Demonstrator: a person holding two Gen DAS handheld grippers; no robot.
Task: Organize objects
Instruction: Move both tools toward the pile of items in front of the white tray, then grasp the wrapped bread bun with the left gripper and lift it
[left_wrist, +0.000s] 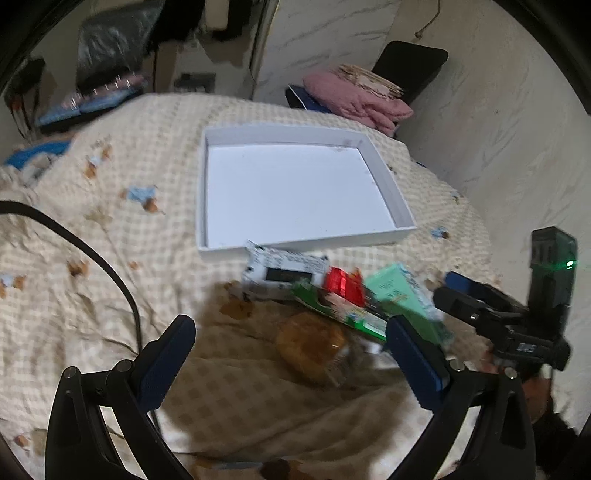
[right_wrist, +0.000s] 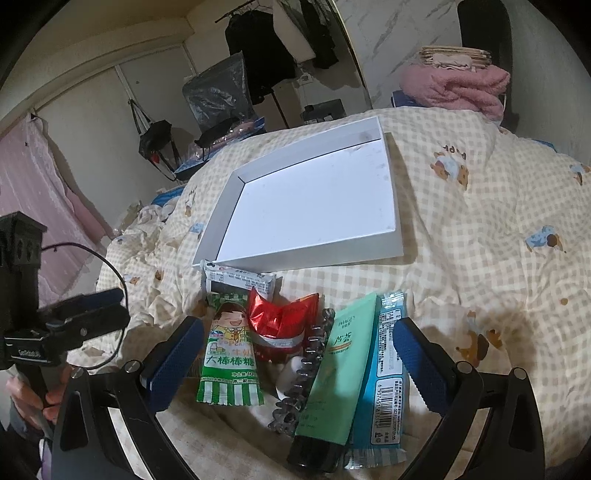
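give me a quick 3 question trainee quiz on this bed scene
1. True or false: the white tray already holds a snack.
2. Which thing lies between the green tube and the green striped packet in the right wrist view? A) hair claw B) pink towel C) black cable
3. Fill in: both the left gripper and the right gripper are ____, holding nothing.

Key: 1 false, the tray is empty. 2 A. 3 open.
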